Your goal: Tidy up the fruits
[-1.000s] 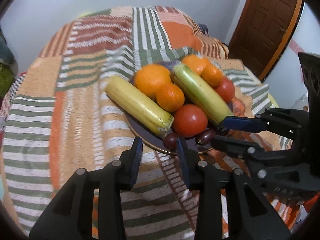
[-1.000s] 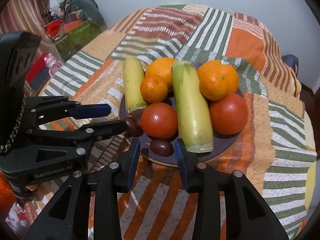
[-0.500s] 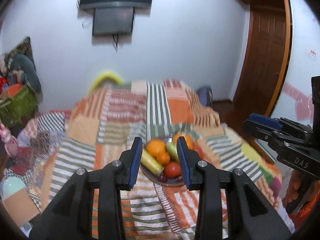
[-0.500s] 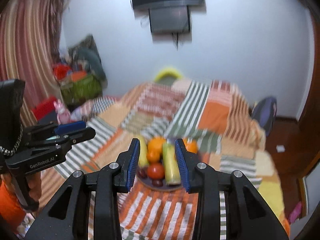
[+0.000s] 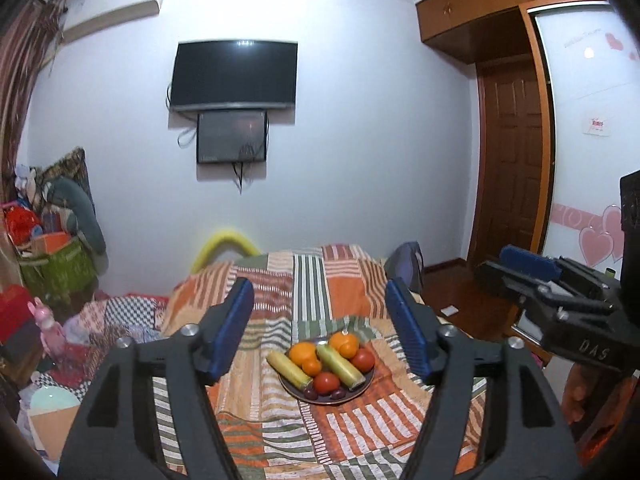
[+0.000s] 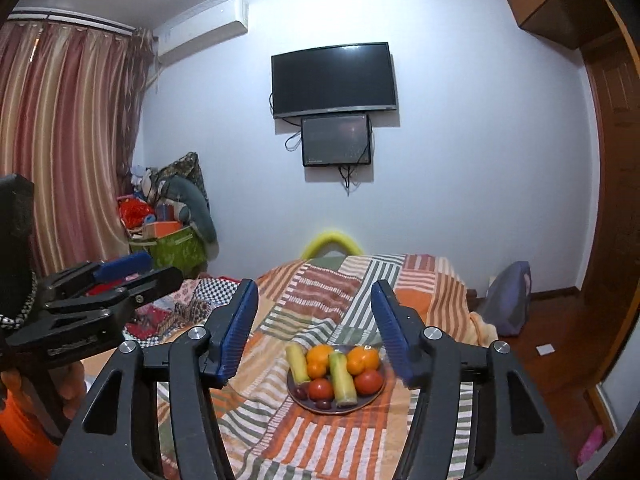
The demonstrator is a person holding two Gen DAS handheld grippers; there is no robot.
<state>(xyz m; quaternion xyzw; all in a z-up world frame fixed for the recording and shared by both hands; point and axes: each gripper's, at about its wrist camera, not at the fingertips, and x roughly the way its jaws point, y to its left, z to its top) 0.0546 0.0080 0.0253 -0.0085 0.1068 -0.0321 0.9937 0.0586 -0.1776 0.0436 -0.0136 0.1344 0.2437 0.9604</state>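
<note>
From the left wrist camera, the left gripper [image 5: 320, 326] has its fingers spread wide apart with nothing between the blue pads [image 5: 232, 330]. The plate [image 5: 362, 390] of fruit sits well beyond the fingertips, framed in the gap between them, on the striped patchwork blanket [image 5: 312, 280]. On the plate there are two yellow-green bananas [image 5: 289, 368], a few oranges [image 5: 303, 353], two tomatoes [image 5: 326, 382] and a couple of dark grapes [image 5: 310, 393] at the near rim. The right gripper [image 5: 500, 266] pokes in from the right edge of this view, up above floor level and well apart from the plate; its fingers look close together from this angle, but you can't really tell here. On the wall behind there's a TV [image 5: 234, 74] with a smaller screen [image 5: 232, 136] under it, and a wooden door [image 5: 510, 160] on the right.

From the right wrist camera, the right gripper [image 6: 314, 326] is clearly open, blue pads [image 6: 238, 330] wide apart and holding nothing. The plate [image 6: 378, 392] again lies far out past the tips, in the gap, a bit nearer the right finger. Bananas [image 6: 297, 362], oranges [image 6: 318, 360], tomatoes [image 6: 320, 389] and grapes [image 6: 323, 404] are all sitting on it. The left gripper [image 6: 160, 270] shows at the left edge, well clear of the fruit. Striped curtains [image 6: 64, 140] hang on the left.
</note>
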